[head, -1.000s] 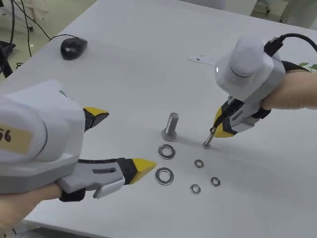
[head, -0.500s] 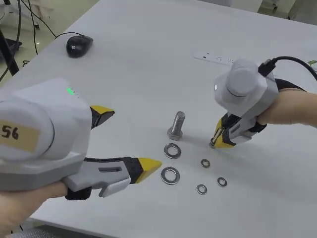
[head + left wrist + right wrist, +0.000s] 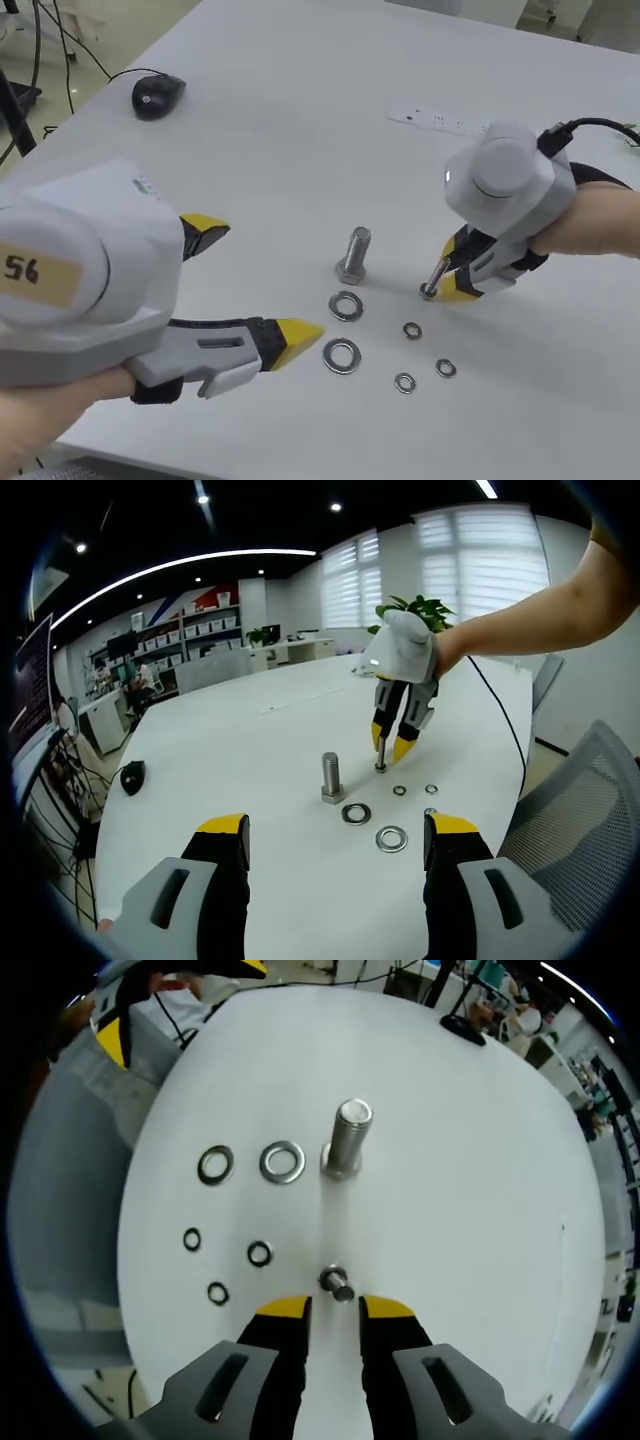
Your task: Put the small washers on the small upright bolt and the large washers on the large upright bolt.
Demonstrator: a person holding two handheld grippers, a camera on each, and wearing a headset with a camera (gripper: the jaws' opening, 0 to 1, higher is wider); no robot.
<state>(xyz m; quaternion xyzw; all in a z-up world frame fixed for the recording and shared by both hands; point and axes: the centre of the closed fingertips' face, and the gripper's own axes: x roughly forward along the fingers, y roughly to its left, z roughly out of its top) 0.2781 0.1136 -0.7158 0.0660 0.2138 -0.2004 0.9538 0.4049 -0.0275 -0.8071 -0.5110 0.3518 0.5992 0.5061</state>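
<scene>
The large bolt (image 3: pixel 353 255) stands upright on the white table (image 3: pixel 280 150). In front of it lie two large washers (image 3: pixel 346 305) (image 3: pixel 341 355). Three small washers (image 3: pixel 412 330) (image 3: pixel 405 382) (image 3: pixel 446 368) lie flat to their right. The small bolt (image 3: pixel 433 280) leans a little, head on the table. My right gripper (image 3: pixel 450 278) points down at it, narrowly open. In the right gripper view the small bolt (image 3: pixel 337 1284) sits just ahead of the gap in my right gripper (image 3: pixel 335 1308), touching neither tip. My left gripper (image 3: pixel 255 285) hovers wide open to the left of the washers, holding nothing.
A black mouse (image 3: pixel 158 93) with its cable lies at the far left of the table. A white power strip (image 3: pixel 440 118) lies at the back. The table's near edge runs just below the washers. A mesh chair (image 3: pixel 590 820) stands beside the table.
My right gripper has stayed at the small bolt and eased up slightly, so more of the leaning shaft shows. The left gripper has barely moved. The head camera has shifted.
</scene>
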